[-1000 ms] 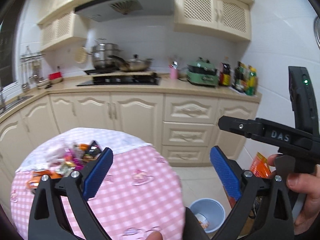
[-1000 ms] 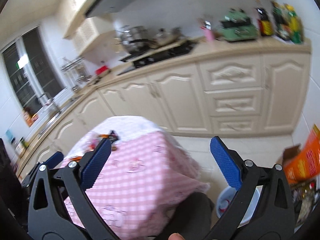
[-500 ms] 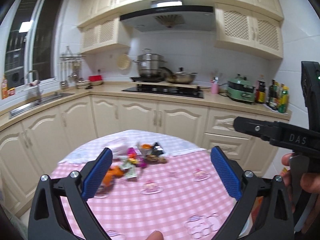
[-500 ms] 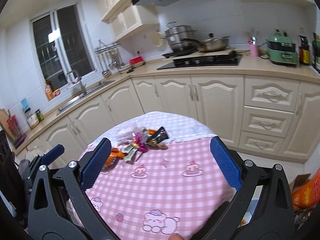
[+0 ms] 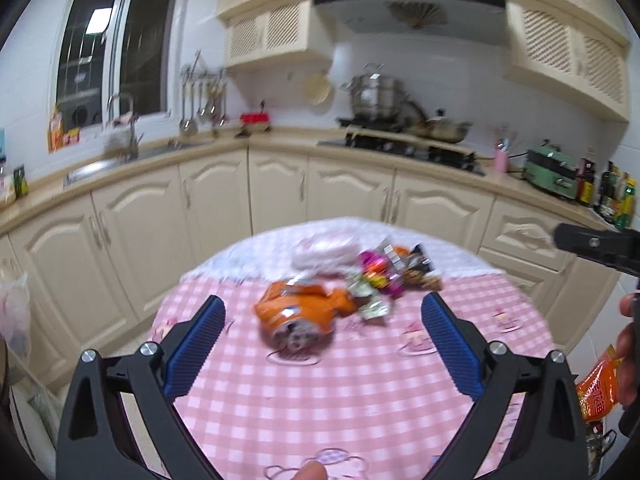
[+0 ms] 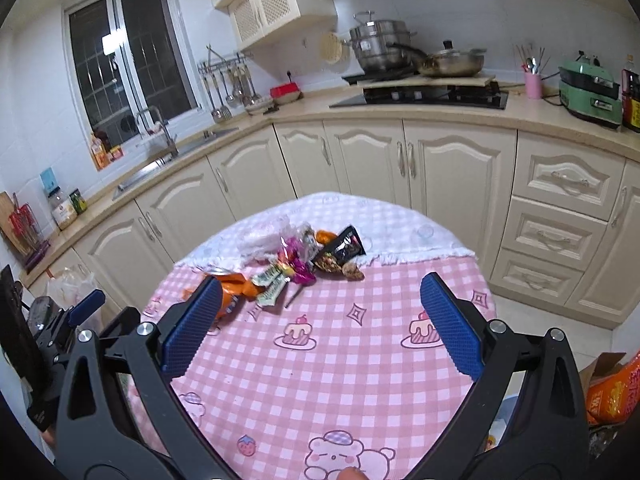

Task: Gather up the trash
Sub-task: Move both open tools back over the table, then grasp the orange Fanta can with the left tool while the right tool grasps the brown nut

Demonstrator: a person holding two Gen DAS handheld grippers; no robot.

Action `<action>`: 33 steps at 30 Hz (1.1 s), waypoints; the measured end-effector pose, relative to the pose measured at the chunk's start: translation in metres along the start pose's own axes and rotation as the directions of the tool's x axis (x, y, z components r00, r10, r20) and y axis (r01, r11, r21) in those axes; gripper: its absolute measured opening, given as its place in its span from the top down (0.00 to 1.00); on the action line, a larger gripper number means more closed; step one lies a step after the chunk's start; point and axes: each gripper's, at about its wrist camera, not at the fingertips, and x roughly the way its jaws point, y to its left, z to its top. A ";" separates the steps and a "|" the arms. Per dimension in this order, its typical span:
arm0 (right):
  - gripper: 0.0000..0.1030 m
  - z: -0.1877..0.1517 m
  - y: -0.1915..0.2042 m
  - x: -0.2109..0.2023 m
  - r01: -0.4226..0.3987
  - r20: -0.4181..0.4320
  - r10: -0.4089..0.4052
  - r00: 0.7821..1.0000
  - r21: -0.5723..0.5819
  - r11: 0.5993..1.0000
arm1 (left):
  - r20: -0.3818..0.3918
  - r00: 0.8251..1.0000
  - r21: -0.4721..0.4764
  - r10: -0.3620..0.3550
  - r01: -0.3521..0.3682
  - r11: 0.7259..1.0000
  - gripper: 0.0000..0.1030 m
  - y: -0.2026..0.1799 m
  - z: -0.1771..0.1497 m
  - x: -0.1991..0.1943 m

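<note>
Nothing has been collected yet, as far as the pictures show. The left gripper (image 5: 322,342) hovers above the bench (image 5: 320,400) with its jaws spread wide and nothing between them. The right gripper (image 6: 320,316) is in the same condition, jaws spread and empty, aimed at the same bench from a little to the side.

The trash lies in one loose heap on the far half of the bench, where the pink checked cloth meets a white one. Nearest the left gripper is a crumpled orange bag (image 5: 300,312). Just beyond it lie small striped wrappers (image 6: 272,282), a pink foil wrapper (image 6: 298,266), a dark snack packet (image 6: 346,248) and a clear plastic bag (image 6: 262,236), all touching or overlapping.

Every piece remains to be picked up. No bin can be made out in these views, so where the pieces will go cannot be told. The orange bag looks the likeliest first grab for the left gripper, being almost centred between its jaws.
</note>
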 end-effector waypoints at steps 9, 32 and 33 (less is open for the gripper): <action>0.06 -0.010 -0.003 0.059 0.011 -0.100 -0.010 0.995 0.003 1.000 | -0.172 0.985 -0.147 0.006 -0.032 0.989 0.06 0.051 -0.018 0.097; 0.55 -0.010 -0.029 0.222 0.119 -0.310 -0.173 0.935 -0.186 0.975 | -0.203 0.966 -0.139 -0.159 0.132 0.981 0.64 0.026 -0.013 0.150; 0.62 -0.011 -0.028 0.221 0.108 -0.311 -0.162 0.936 -0.183 0.977 | -0.202 0.966 -0.139 -0.161 0.135 0.981 0.64 0.026 -0.013 0.149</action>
